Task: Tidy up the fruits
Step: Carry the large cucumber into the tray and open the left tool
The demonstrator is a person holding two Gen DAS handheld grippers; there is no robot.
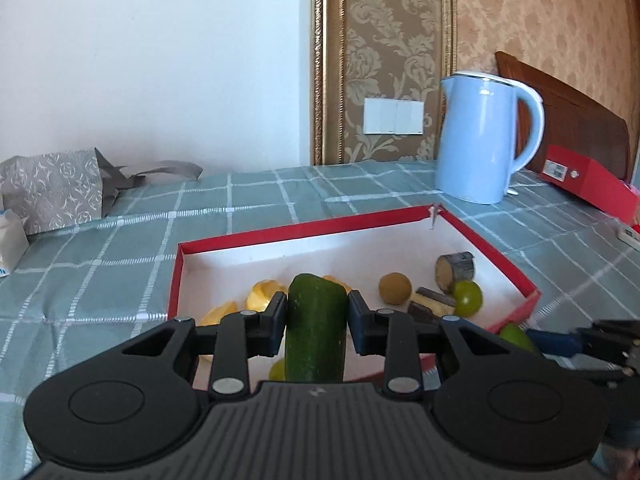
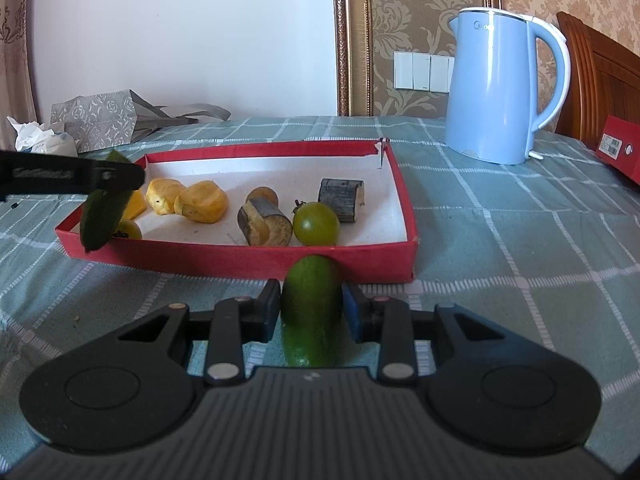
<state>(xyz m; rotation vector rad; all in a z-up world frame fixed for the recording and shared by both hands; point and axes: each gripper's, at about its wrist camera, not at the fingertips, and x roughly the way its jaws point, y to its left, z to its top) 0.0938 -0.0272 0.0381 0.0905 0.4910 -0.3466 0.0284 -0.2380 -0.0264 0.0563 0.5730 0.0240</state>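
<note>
My right gripper point(image 2: 311, 312) is clamped on a light green cucumber piece point(image 2: 310, 308) on the checked tablecloth point(image 2: 520, 280), just near of the red tray point(image 2: 404, 200). My left gripper point(image 1: 318, 320) grips a dark green cucumber piece point(image 1: 316, 328) above the tray's near-left edge. Far right stands a blue kettle point(image 2: 492, 88).

no text can be read with any certainty. the red box point(image 2: 618, 152), far right of the right claw, carries a white label point(image 2: 612, 145) with print too small to make out. the blue kettle point(image 2: 496, 88), ahead and right of that claw, bears a faint mark point(image 2: 482, 24) near its rim, illegible.
</note>
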